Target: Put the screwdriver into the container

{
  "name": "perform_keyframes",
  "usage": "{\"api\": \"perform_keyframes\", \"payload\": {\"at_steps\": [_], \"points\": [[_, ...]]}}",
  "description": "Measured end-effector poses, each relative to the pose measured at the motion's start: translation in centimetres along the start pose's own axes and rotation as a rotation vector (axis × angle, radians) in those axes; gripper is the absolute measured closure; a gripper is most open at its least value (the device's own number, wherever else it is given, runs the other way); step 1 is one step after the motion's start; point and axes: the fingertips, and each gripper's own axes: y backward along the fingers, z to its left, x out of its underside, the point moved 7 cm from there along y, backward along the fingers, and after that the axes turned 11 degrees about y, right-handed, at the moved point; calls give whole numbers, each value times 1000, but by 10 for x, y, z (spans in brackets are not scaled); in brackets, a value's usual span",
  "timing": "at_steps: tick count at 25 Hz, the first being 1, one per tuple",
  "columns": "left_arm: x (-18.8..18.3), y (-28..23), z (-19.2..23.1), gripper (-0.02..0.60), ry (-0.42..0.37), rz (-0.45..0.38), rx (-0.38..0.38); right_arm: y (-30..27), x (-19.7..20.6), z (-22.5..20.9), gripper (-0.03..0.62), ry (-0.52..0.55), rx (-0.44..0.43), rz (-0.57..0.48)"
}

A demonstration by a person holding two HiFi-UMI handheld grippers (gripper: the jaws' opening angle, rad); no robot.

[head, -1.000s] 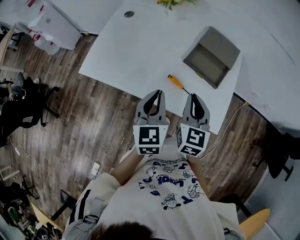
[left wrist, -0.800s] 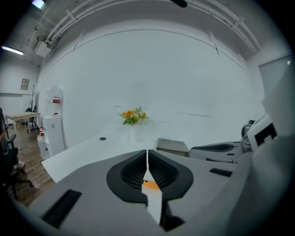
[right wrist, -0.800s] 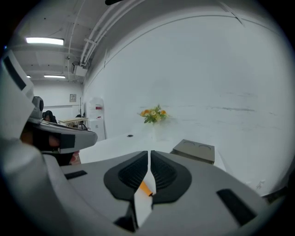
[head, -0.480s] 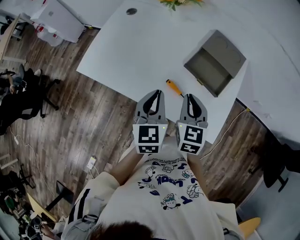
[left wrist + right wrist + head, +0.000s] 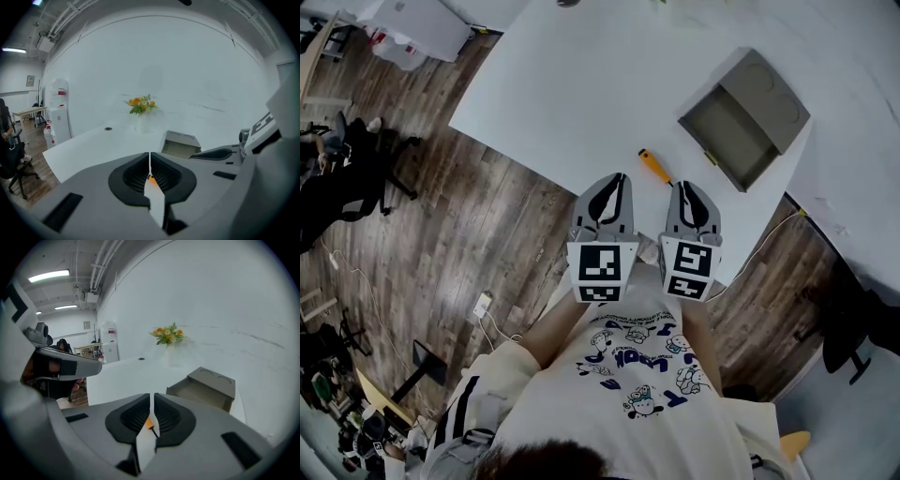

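Left gripper [image 5: 618, 179] and right gripper [image 5: 683, 187] are both sitting closed and empty at the white table's [image 5: 553, 94] near edge. Orange-handled screwdriver [image 5: 654, 166] is lying just ahead, near the open grey box container [image 5: 724, 129]. Risk: shut jaws nudging it, rolling it off that close edge. Tabletop leftward is lying open.

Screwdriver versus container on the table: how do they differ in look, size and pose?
The screwdriver is slim and small, with an orange handle and a dark shaft; the container is a far bigger grey box. The screwdriver lies flat near the front edge of the table; the container sits farther back and to the right, open, with nothing visible inside. Both rest on the white table, apart from each other.
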Motion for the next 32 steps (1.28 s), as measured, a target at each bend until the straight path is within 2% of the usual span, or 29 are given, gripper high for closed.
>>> {"api": "perform_keyframes", "payload": {"at_steps": [8,13,32], "points": [[16,-16,9,558,8,76,4,-19,13,-3,550,14,-22,53],[26,-30,15,558,19,125,4,-33,25,-2,517,9,-39,107],[52,-61,41,558,70,267,1,-77,45,9,473,66,-188,267]]}}
